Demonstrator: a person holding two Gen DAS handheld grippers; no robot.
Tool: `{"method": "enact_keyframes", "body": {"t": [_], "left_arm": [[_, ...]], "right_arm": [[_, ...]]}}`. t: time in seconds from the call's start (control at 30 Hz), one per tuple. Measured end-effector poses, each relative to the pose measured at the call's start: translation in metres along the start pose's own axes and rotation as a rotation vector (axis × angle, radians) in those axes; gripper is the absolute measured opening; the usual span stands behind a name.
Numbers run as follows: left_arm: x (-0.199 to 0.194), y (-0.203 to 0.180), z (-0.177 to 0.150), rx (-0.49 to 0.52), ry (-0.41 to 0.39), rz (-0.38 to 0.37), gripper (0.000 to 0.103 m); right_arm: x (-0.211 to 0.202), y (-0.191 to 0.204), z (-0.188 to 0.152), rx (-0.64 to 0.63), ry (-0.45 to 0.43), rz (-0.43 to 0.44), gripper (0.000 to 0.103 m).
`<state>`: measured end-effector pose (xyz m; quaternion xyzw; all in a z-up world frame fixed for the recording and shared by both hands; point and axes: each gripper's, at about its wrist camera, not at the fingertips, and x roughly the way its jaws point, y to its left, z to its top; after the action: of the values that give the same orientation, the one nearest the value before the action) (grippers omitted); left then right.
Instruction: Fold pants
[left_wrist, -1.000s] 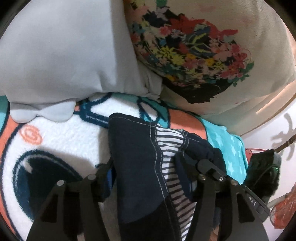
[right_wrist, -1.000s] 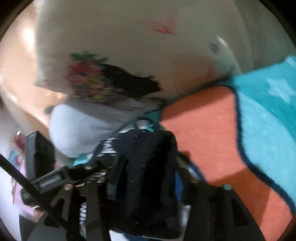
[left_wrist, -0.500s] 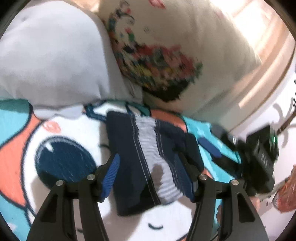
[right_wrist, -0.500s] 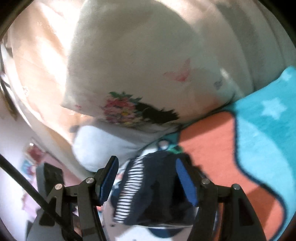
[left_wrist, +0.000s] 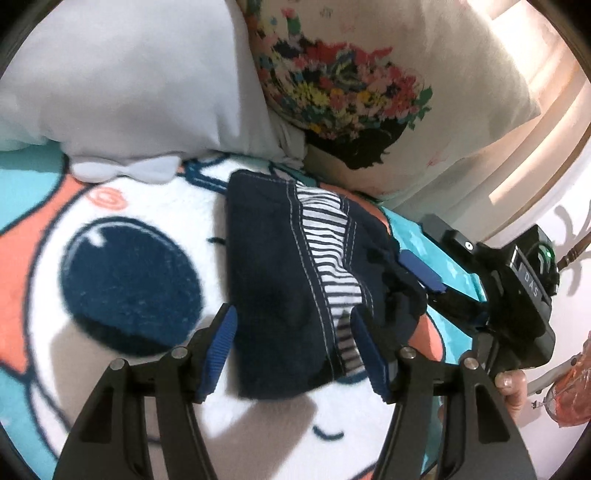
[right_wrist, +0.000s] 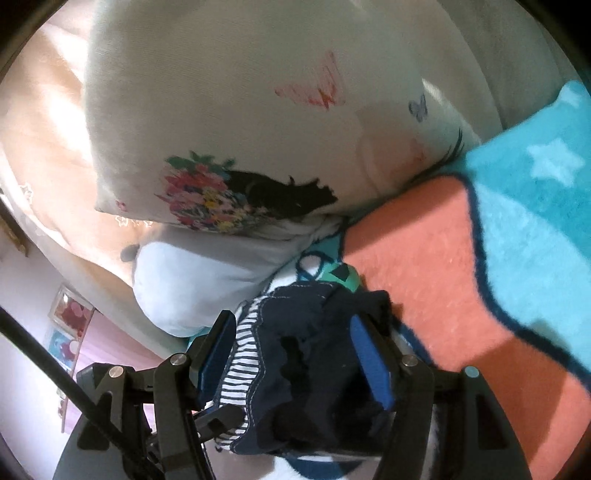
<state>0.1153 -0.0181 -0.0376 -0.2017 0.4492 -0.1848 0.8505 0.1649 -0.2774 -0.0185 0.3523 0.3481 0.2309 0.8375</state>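
Pants (left_wrist: 295, 280) lie folded on the blanket (left_wrist: 155, 206) near the bed's head by the pillows (left_wrist: 140, 81). Both grippers, left (left_wrist: 291, 350) & right (right_wrist: 295, 362), are released, the right's jaws just widened. Your pads sit close, so pulling away could snag cloth & undo the fold.

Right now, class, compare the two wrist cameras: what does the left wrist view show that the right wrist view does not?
Only the left wrist view: the blanket's big dark-blue eye, the left tongs and the right tongs seen from the side, with fingertips on the handle.

Only the right wrist view: pictures on a wall and a red butterfly print.

Both: the folded navy pants with striped lining, the flowered pillow, the grey pillow.
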Motion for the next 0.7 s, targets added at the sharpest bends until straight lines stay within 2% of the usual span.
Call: {"method": "enact_keyframes", "body": {"t": [0.2, 0.37, 0.5, 0.7], "left_arm": [[-0.032, 0.008, -0.020, -0.028, -0.069, 0.100, 0.071], [-0.061, 0.011, -0.047, -0.031, -0.122, 0.211, 0.072], [-0.073, 0.002, -0.063, -0.009, -0.169, 0.291, 0.078], [-0.091, -0.015, -0.079, 0.048, -0.240, 0.388, 0.083]], "right_arm": [[-0.034, 0.011, -0.017, -0.068, -0.037, -0.045, 0.074], [-0.061, 0.013, -0.051, -0.076, -0.059, -0.042, 0.074], [-0.078, 0.017, -0.079, -0.083, -0.094, -0.071, 0.076], [-0.094, 0.028, -0.110, -0.137, -0.124, -0.198, 0.077]]}}
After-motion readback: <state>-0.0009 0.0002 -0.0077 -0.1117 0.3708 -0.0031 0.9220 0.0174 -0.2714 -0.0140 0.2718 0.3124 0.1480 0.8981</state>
